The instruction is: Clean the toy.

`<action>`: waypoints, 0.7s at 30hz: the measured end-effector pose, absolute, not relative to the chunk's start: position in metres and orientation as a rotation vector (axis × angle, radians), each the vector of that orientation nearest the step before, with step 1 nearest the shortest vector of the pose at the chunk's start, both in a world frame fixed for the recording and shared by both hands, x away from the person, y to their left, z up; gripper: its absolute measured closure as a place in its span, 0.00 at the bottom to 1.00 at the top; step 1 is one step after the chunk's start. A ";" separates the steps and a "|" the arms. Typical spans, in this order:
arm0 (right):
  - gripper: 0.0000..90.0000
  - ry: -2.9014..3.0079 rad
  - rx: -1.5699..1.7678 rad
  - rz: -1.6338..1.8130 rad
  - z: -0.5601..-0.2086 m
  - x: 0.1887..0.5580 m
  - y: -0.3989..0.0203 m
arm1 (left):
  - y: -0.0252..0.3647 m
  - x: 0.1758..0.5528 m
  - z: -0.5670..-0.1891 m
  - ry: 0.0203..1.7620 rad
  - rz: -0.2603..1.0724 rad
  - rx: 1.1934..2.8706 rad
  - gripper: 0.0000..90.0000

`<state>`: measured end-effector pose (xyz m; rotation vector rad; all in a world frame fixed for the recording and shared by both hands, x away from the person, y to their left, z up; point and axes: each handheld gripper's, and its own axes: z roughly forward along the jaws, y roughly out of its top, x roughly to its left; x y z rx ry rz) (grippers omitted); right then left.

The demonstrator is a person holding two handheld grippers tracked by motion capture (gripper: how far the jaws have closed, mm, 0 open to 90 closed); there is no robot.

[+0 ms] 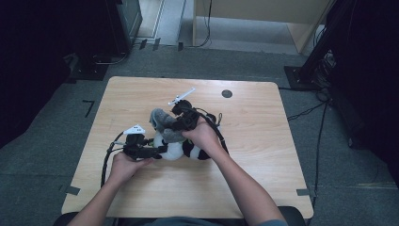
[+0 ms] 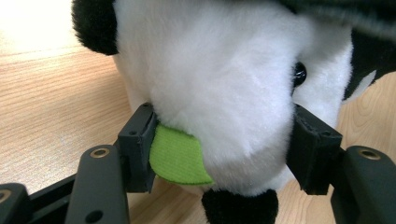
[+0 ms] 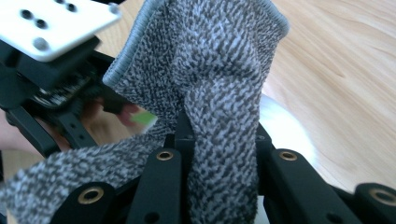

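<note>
High view looks down; gripper views sit close, sharing the plush panda.

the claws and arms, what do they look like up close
Both claws are black. The left claw has two chunky jaws with brass-ringed holes and squared pads. The right claw has the same black jaws and brass rings. Each carries a pale three-cornered plate on top and trails a black cable. The person's forearms are bare, with a grey-blue sleeve edge at the bottom of the high view.

Obstacles cluster at frame centre: the plush panda, the grey cloth and both grippers. The table is open wood at right, top and lower centre.
</note>
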<state>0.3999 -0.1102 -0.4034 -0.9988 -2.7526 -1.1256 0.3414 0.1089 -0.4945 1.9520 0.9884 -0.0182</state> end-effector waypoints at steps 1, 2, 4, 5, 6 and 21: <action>0.84 -2.789 -1.014 -1.115 -0.401 0.401 -0.120 | 0.109 0.342 -0.494 0.993 -0.020 1.949 0.41; 0.84 -2.805 -1.025 -1.111 -0.401 0.401 -0.123 | 0.109 0.342 -0.495 0.996 -0.021 1.947 0.41; 0.84 -2.821 -1.044 -1.098 -0.400 0.402 -0.129 | 0.110 0.342 -0.495 1.004 -0.032 1.942 0.41; 0.84 -2.836 -1.073 -1.076 -0.400 0.403 -0.134 | 0.110 0.343 -0.495 1.004 -0.035 1.942 0.41; 0.85 -2.871 -1.093 -1.034 -0.401 0.404 -0.140 | 0.110 0.342 -0.495 1.001 -0.036 1.938 0.41; 0.85 -2.943 -1.271 -1.120 -0.384 0.411 -0.195 | 0.110 0.342 -0.495 0.997 -0.030 1.935 0.41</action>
